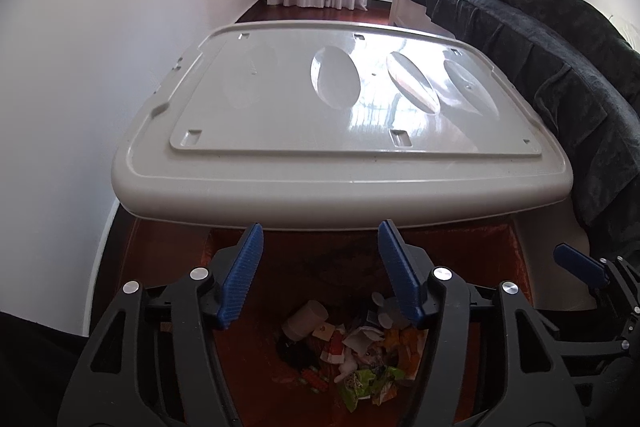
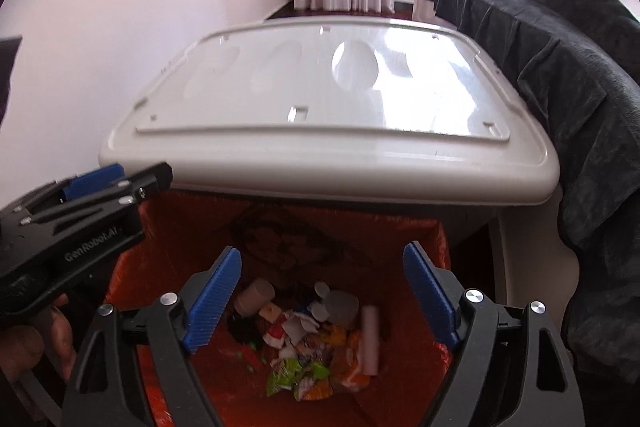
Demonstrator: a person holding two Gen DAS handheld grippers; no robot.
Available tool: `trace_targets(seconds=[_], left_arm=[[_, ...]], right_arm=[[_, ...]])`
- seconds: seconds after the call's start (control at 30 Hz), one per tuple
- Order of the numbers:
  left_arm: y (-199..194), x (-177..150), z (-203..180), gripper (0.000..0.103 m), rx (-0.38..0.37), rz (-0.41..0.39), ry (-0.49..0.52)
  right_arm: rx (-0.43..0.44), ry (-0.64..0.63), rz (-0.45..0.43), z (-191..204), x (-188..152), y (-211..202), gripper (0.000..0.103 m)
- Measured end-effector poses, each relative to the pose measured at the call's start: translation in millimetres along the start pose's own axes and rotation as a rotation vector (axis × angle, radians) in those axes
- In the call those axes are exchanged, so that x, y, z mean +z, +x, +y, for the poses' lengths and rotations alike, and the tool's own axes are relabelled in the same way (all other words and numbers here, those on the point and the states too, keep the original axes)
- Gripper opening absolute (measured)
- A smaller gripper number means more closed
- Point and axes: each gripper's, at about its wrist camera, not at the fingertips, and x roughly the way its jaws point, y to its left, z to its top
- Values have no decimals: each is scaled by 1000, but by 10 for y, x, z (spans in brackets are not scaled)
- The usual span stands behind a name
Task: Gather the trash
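An orange-red bag lines a bin below both grippers. On its bottom lies a trash pile: crumpled wrappers, a green packet, a paper cup and white scraps. In the right wrist view a white strip and a grey cup look blurred over the pile. My left gripper hangs open over the bag with nothing between its fingers. My right gripper stands wide open above the pile, also with nothing in it.
A beige plastic table overhangs the bin's far side. A dark blanket drapes along the right. A white wall runs on the left. A person's hand holds the left gripper at the bag's left rim.
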Motion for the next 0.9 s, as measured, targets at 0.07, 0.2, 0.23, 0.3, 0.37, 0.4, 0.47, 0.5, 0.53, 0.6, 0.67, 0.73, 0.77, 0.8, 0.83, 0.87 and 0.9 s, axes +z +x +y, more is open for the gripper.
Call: trace_targets(seconds=[0.07,0.2,0.23,0.3,0.37,0.4,0.47,0.5,0.53,0.6,0.67,0.73,0.77,0.8,0.83,0.87,0.9], left_arm=[[-32,21,7,63,3,-14,-4],[-73,66,30,63,4,-31,-13],[-79,77,33,63,2,-32,-17],[-90,94,45,63,2,-33,-22],[-107,111,44,63,3,-37,-23],[-117,116,41,63,6,-40,-22],[-138,137,35,63,12,-48,-19],[-149,151,34,63,15,-51,-16],[-155,165,25,63,18,-53,-13],[-165,210,10,72,33,-53,-2],[-194,261,-5,74,55,-67,10],[-234,316,-13,76,74,-91,23],[-252,339,-15,77,78,-101,28],[-275,376,-17,78,83,-113,29],[-288,395,-16,79,86,-121,29],[-303,418,-17,80,88,-129,30],[-318,441,-25,81,85,-137,31]], right_arm=[[-3,4,-37,-14,34,-65,85],[-17,0,-82,-19,82,-158,86],[-18,-2,-90,-19,94,-176,86],[-19,-2,-100,-9,115,-196,86],[-15,1,-105,-12,136,-213,86],[-15,4,-108,-13,137,-218,86],[-13,10,-120,-27,156,-246,87],[-14,12,-123,-28,165,-255,88],[-15,12,-128,-35,174,-267,88],[-22,12,-144,-38,212,-296,89],[-27,9,-156,-41,245,-316,90],[-33,-1,-172,-42,296,-336,90],[-38,-7,-179,-39,313,-342,90],[-46,-18,-192,-28,343,-356,90],[-52,-28,-205,-20,369,-373,90],[-56,-36,-217,-12,395,-387,91],[-62,-45,-233,0,430,-406,91]])
